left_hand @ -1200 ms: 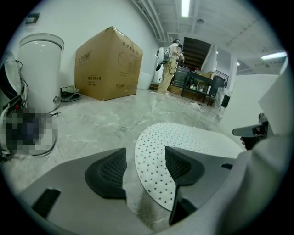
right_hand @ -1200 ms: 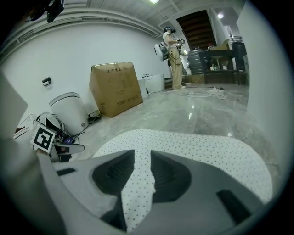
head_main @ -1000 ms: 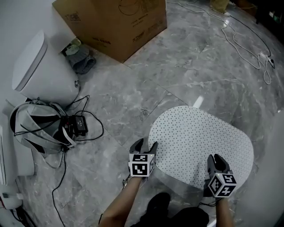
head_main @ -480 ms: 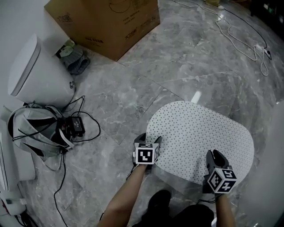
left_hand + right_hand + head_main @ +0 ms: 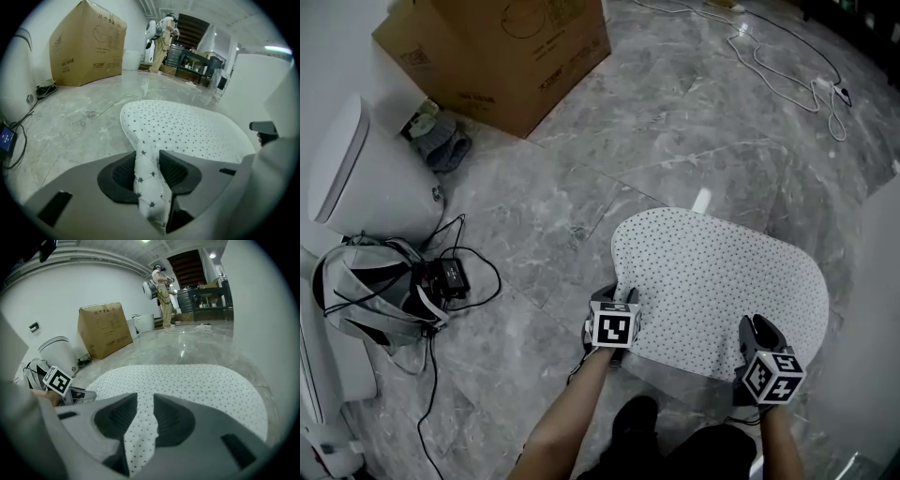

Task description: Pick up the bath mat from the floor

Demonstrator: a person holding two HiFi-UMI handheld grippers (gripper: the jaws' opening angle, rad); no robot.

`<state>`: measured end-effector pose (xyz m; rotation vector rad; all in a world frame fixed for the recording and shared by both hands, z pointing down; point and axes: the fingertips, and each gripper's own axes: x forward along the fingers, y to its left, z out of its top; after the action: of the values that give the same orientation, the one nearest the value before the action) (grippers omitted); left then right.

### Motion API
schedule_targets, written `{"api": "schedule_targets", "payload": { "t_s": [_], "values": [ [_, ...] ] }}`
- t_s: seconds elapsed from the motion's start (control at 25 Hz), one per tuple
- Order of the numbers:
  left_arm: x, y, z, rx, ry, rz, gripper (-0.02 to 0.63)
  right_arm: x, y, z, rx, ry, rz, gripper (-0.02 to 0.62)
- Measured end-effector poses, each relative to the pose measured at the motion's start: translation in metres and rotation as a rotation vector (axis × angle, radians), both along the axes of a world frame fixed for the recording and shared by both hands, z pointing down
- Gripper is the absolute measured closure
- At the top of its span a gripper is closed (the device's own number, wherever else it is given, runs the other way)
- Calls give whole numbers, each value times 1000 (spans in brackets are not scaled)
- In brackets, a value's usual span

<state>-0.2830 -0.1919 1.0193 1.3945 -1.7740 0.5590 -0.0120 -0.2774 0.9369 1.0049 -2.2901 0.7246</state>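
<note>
Here, the white dotted bath mat (image 5: 722, 281) is shown spread on the grey marble floor (image 5: 675, 122), with its near edge taken up by both grippers. At the near-left corner, a fold of the mat is pinched by the left gripper (image 5: 615, 300), whose jaws have just been closing onto it. The near-right edge is clamped between the narrowly set jaws of the right gripper (image 5: 758, 330). A cardboard box (image 5: 506, 47) is seen well apart, at far left.

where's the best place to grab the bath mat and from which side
Probably its near edge, from the person's side, one grip towards each end: the bath mat is flat, thin and limp, so only a pinched-up rim can be clamped.
</note>
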Motion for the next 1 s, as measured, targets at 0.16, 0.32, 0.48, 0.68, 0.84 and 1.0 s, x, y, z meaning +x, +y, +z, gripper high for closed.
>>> {"api": "schedule_targets", "payload": {
  "t_s": [0.16, 0.32, 0.48, 0.68, 0.84, 1.0],
  "values": [
    [16, -7, -6, -49, -29, 40, 560, 25, 0, 0, -2, 12, 52, 486],
    [30, -18, -17, -24, -21, 81, 574, 49, -2, 6, -4, 9, 107, 486],
    [45, -25, -35, 21, 15, 105, 574, 84, -3, 11, -10, 15, 180, 486],
    [81, -40, -60, 75, 71, 168, 574, 157, -3, 6, -3, 77, 325, 486],
    [114, -54, -69, 108, 123, 215, 575, 215, -7, 11, 3, 129, 444, 486],
    [149, -68, -71, 108, 166, 271, 575, 256, -14, 18, -17, 173, 507, 486]
  ]
}}
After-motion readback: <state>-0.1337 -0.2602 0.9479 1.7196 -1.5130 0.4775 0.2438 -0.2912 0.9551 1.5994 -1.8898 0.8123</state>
